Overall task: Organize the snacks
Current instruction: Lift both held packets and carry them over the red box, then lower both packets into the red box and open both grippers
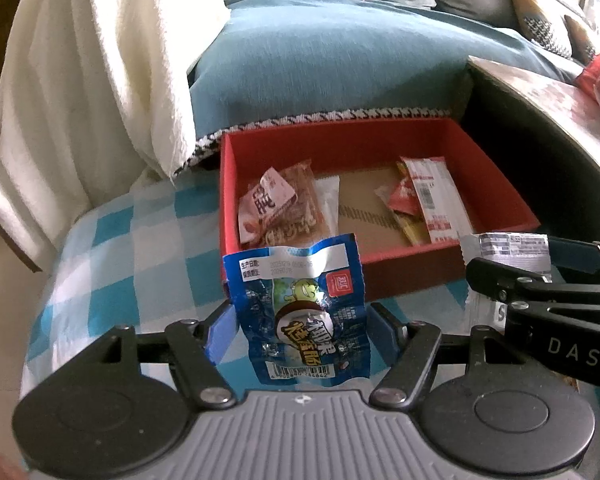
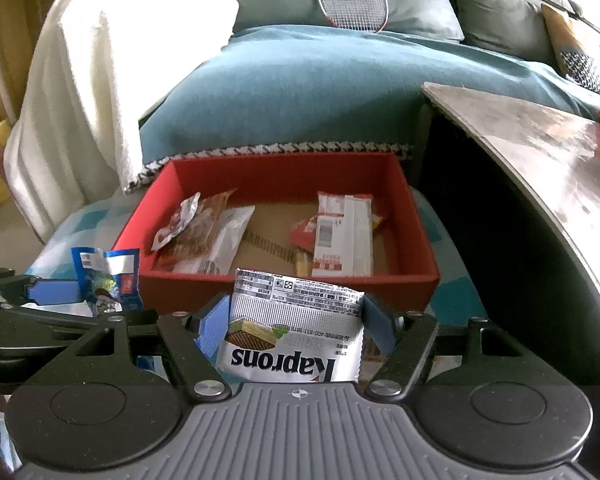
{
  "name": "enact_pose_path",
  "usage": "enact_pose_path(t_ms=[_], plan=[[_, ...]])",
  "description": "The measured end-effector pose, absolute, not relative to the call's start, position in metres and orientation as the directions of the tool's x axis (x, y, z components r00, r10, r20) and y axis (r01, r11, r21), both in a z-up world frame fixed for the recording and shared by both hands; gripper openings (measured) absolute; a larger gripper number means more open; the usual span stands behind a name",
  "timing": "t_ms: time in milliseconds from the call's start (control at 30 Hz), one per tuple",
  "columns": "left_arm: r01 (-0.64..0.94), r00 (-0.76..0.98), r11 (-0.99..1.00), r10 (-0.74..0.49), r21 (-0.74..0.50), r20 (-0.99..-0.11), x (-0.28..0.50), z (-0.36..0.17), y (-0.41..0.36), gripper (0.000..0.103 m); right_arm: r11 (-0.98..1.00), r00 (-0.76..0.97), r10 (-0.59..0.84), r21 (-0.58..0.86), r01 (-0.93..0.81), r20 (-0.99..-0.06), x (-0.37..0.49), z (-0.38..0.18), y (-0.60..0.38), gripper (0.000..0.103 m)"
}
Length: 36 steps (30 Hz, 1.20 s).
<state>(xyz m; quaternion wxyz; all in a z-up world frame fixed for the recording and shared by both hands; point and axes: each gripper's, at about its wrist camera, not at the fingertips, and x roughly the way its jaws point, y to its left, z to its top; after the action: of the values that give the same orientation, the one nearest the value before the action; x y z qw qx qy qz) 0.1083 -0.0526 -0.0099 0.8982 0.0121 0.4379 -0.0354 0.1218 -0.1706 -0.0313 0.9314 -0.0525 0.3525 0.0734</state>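
- A teal-covered sofa (image 1: pixel 332 68) stands behind everything, a badminton racket (image 2: pixel 352 2) lying on it.
- The blue-checked cloth (image 1: pixel 112 248) bears the red box (image 1: pixel 496 200), which holds several snack packets (image 2: pixel 342 236).
- The left gripper (image 1: pixel 300 322) is partly closed, its pads pressing a blue snack packet (image 1: pixel 300 308) held upright just before the box.
- The right gripper (image 2: pixel 296 326) clamps a white Kaprons wafer packet (image 2: pixel 296 332), also before the box's near wall.
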Motion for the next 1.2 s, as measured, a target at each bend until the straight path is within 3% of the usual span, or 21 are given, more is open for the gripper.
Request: enact_pose_path(t_ms=[733, 1033, 1200], plan=[[0.09, 0.643, 0.995, -0.031, 0.035, -0.766, 0.188, -0.02, -0.081, 0.063, 0.986, 0.773, 0.112, -0.025, -0.163, -0.624, 0.201, -0.023, -0.166, 0.077], [0.051, 0.603, 0.998, -0.003, 0.035, -0.798, 0.218, -0.047, -0.071, 0.064, 0.993, 0.722, 0.083, -0.002, -0.116, -0.687, 0.244, -0.059, -0.177, 0.077], [0.037, 0.592, 0.999, 0.006, 0.035, -0.806, 0.22, -0.051, -0.067, 0.064, 0.994, 0.709, 0.073, -0.009, -0.111, -0.702, 0.253, -0.067, -0.174, 0.083]])
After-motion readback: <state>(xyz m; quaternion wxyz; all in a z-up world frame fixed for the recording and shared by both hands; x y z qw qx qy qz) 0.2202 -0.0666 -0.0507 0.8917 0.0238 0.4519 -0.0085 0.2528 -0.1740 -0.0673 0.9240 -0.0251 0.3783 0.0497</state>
